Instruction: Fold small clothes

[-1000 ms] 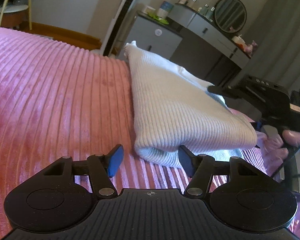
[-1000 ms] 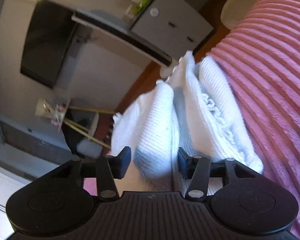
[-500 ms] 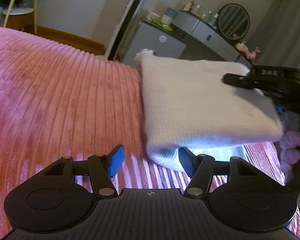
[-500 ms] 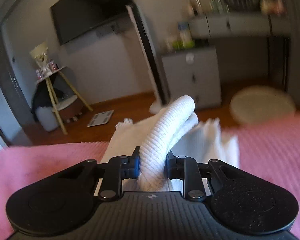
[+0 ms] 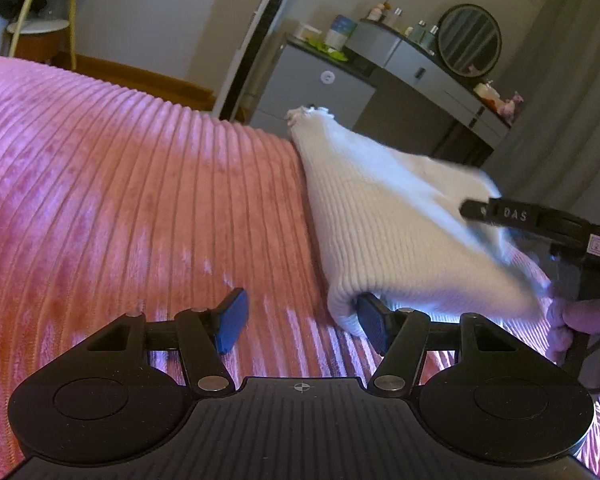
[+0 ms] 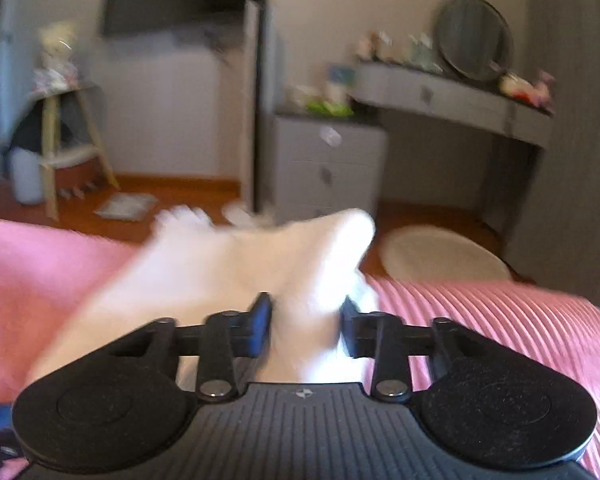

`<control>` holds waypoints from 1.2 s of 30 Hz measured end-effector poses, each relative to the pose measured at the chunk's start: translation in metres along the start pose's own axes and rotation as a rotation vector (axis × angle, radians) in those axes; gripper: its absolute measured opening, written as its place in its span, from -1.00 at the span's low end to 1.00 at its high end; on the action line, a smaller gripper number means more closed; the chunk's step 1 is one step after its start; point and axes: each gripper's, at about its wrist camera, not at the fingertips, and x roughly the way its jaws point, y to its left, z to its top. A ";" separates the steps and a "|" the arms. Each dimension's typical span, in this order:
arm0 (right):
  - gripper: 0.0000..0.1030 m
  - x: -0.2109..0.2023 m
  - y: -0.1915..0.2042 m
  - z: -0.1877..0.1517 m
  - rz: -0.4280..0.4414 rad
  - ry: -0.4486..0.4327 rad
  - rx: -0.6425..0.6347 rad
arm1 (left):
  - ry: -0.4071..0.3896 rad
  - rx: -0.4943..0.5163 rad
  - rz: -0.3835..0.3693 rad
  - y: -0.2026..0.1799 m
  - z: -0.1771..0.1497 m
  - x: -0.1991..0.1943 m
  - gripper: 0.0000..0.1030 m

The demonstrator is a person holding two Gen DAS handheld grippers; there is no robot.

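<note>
A folded white knit garment (image 5: 396,232) lies on the pink ribbed bedspread (image 5: 132,208). My left gripper (image 5: 300,320) is open and empty at the garment's near left corner, with its right blue pad (image 5: 370,318) touching the fold. My right gripper (image 6: 304,326) has the garment (image 6: 236,264) between its pads, with the jaws partly apart and the view blurred. In the left wrist view the right gripper (image 5: 480,212) sits at the garment's right edge, which is lifted.
The bedspread (image 6: 500,320) fills the foreground. Beyond the bed's far edge are a grey drawer cabinet (image 5: 316,88), a dressing table with a round mirror (image 5: 470,40), a wooden stool (image 6: 66,136) and a round floor cushion (image 6: 436,252).
The right gripper's jaws have widened around the garment since half a second ago. The garment's right edge has been lifted and shifted. The left gripper has stayed open at the near corner.
</note>
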 end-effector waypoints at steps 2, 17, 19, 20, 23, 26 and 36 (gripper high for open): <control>-0.07 -0.016 -0.016 -0.006 0.025 -0.001 0.129 | 0.001 -0.002 -0.011 0.000 0.000 0.000 0.28; -0.14 -0.014 -0.070 -0.085 0.423 0.100 0.772 | 0.028 -0.076 -0.074 0.002 0.010 -0.013 0.28; -0.36 -0.012 -0.072 -0.092 0.442 0.089 0.768 | 0.022 -0.083 -0.091 0.001 0.014 -0.015 0.31; -0.59 -0.012 -0.074 -0.095 0.452 0.070 0.761 | 0.021 -0.077 -0.085 -0.001 0.015 -0.016 0.31; -0.79 -0.018 -0.077 -0.096 0.443 0.009 0.716 | -0.001 -0.054 -0.082 -0.006 0.021 -0.019 0.38; -0.89 -0.037 -0.063 -0.080 0.313 -0.129 0.522 | 0.015 -0.037 -0.076 -0.012 0.023 -0.013 0.41; -0.69 -0.037 -0.061 -0.080 0.292 -0.057 0.449 | 0.089 -0.048 -0.103 -0.029 0.044 0.011 0.41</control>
